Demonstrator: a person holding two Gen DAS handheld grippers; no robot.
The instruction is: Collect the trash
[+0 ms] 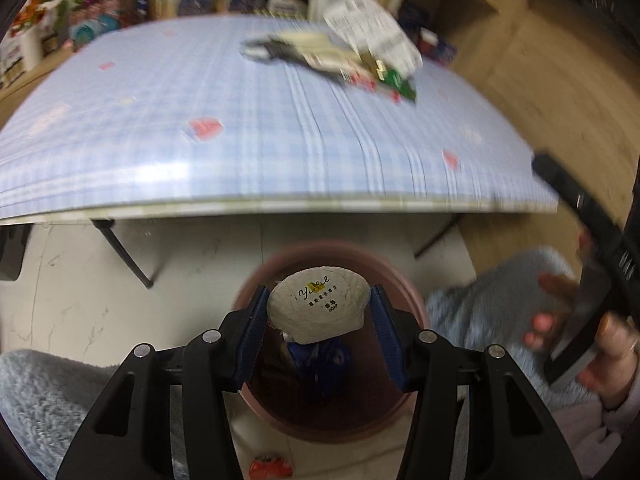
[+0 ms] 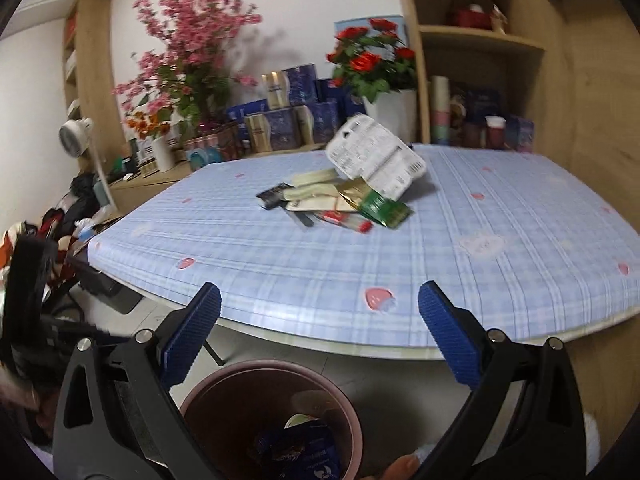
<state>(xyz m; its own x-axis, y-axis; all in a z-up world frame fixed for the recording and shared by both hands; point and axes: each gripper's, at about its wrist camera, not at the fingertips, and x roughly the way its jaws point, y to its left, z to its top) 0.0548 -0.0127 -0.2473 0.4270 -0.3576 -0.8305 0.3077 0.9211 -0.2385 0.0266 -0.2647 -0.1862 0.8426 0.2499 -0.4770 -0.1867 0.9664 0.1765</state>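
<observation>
My left gripper (image 1: 318, 300) is shut on a round white soap packet (image 1: 320, 316), held directly over the pink bin (image 1: 416, 304) on the floor. A blue wrapper (image 1: 320, 364) lies inside the bin. My right gripper (image 2: 320, 312) stands wide open with nothing between its fingers, above the bin (image 2: 224, 380) and just before the table's front edge. A pile of trash (image 2: 344, 200) lies in the middle of the table: a white blister pack (image 2: 376, 160), a green packet (image 2: 384, 208) and several flat wrappers. The left wrist view shows this pile (image 1: 340, 56) blurred.
The table (image 2: 520, 240) has a blue checked cloth with pink hearts. Behind it stand boxes, flower vases (image 2: 388, 112) and wooden shelves (image 2: 480, 40). A red wrapper (image 1: 270, 468) lies on the floor near the bin. A hand (image 1: 560, 320) in a fluffy blue sleeve shows at right.
</observation>
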